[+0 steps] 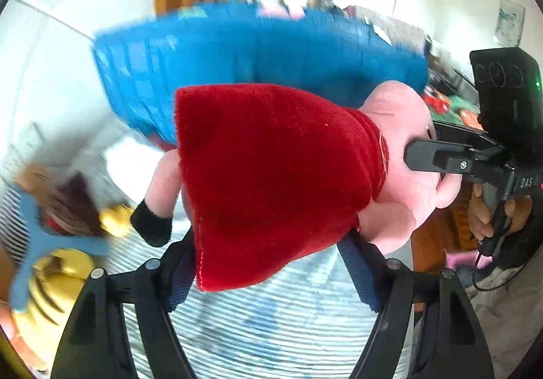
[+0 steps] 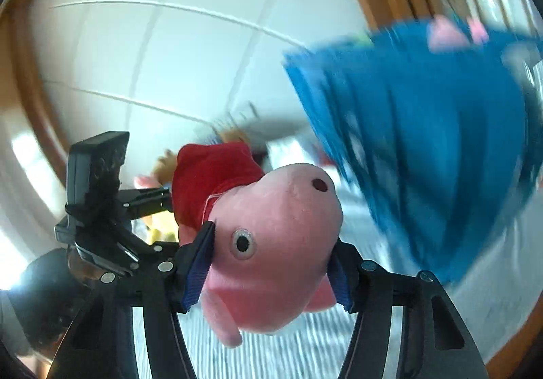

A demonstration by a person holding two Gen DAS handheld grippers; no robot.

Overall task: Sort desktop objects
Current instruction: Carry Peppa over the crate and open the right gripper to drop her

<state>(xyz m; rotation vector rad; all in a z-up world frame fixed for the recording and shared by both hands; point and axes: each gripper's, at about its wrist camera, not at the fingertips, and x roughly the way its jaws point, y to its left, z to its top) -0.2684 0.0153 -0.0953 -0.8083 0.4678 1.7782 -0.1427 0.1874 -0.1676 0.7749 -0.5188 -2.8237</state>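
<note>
Plush pig [image 2: 271, 243] wears fuzzy red cloth; blue basket [image 1: 258, 53] looks plastic.

White letters "DAS" stand on the black body of the right gripper [image 1: 422, 155], near the handle at the left wrist view's right edge. They look complete, though blurred. Nothing else is legible.
</note>
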